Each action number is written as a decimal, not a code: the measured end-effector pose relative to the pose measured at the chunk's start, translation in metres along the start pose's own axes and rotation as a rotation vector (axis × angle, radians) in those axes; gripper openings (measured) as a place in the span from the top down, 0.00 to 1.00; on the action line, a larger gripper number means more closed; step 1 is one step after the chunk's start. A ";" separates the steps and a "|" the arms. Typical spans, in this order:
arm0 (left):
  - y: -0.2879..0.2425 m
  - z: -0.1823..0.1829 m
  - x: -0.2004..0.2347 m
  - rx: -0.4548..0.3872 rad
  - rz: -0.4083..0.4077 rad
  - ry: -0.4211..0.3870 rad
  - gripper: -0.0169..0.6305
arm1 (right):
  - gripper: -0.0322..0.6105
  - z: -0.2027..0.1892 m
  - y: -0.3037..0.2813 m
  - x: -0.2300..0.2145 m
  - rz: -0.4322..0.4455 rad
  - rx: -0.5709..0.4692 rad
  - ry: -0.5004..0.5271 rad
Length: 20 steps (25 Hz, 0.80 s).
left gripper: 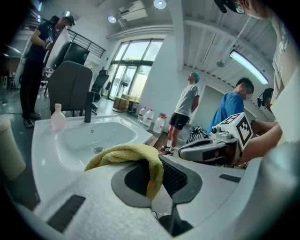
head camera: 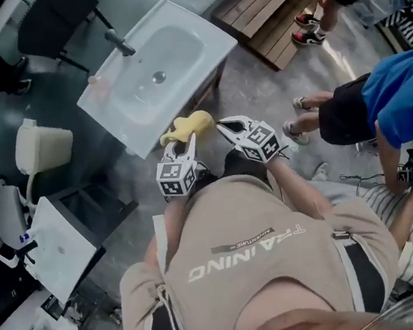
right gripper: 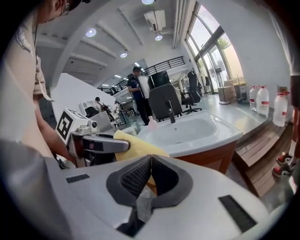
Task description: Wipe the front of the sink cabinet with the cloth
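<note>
Yellow cloth (left gripper: 123, 153) is pinched in the left gripper (left gripper: 155, 165), while the right gripper (right gripper: 151, 163) is clenched empty.

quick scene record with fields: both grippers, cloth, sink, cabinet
left gripper: shut on the yellow cloth
right gripper: jaws together, nothing between them, close beside the left gripper
cloth position: at the front edge of the sink; whether it touches the cabinet cannot be told
sink: white, with a dark faucet and a pink bottle on its far rim
cabinet front: reddish-brown, under the sink
</note>
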<state>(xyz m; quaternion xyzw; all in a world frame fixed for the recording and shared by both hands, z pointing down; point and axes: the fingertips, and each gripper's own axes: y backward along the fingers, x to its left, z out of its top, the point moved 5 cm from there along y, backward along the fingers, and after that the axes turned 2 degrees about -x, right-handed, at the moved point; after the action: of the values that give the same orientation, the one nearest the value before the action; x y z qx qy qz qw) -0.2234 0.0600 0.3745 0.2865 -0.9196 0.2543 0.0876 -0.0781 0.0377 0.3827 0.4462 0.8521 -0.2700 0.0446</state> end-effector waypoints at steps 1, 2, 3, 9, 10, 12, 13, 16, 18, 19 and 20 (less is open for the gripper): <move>0.010 0.006 0.002 -0.018 0.008 -0.004 0.91 | 0.93 0.005 0.001 0.007 0.011 -0.002 0.015; 0.020 0.010 0.002 -0.035 0.015 -0.005 0.91 | 0.93 0.009 0.003 0.016 0.021 -0.002 0.029; 0.032 0.014 0.001 -0.048 0.020 -0.003 0.91 | 0.93 0.012 0.006 0.026 0.031 0.002 0.042; 0.076 0.040 0.010 -0.147 0.061 -0.011 0.91 | 0.93 0.049 0.008 0.062 0.069 -0.026 0.112; 0.080 0.044 0.012 -0.161 0.070 -0.023 0.91 | 0.93 0.057 0.006 0.066 0.076 -0.036 0.129; 0.089 0.051 0.017 -0.190 0.090 -0.044 0.91 | 0.93 0.071 0.002 0.074 0.099 -0.059 0.170; 0.093 0.055 0.020 -0.202 0.102 -0.058 0.91 | 0.93 0.079 0.000 0.079 0.109 -0.071 0.192; 0.110 0.066 0.025 -0.219 0.131 -0.108 0.91 | 0.93 0.099 -0.002 0.096 0.122 -0.105 0.237; 0.121 0.074 0.033 -0.238 0.146 -0.121 0.91 | 0.93 0.113 -0.006 0.107 0.129 -0.130 0.255; 0.125 0.079 0.038 -0.253 0.155 -0.120 0.91 | 0.93 0.120 -0.009 0.111 0.135 -0.141 0.267; 0.129 0.084 0.043 -0.270 0.164 -0.116 0.91 | 0.93 0.126 -0.011 0.115 0.141 -0.151 0.280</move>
<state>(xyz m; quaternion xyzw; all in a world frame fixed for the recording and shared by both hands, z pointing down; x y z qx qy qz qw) -0.3337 0.0870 0.2621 0.2103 -0.9692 0.1175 0.0508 -0.1760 0.0544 0.2437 0.5336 0.8343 -0.1366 -0.0224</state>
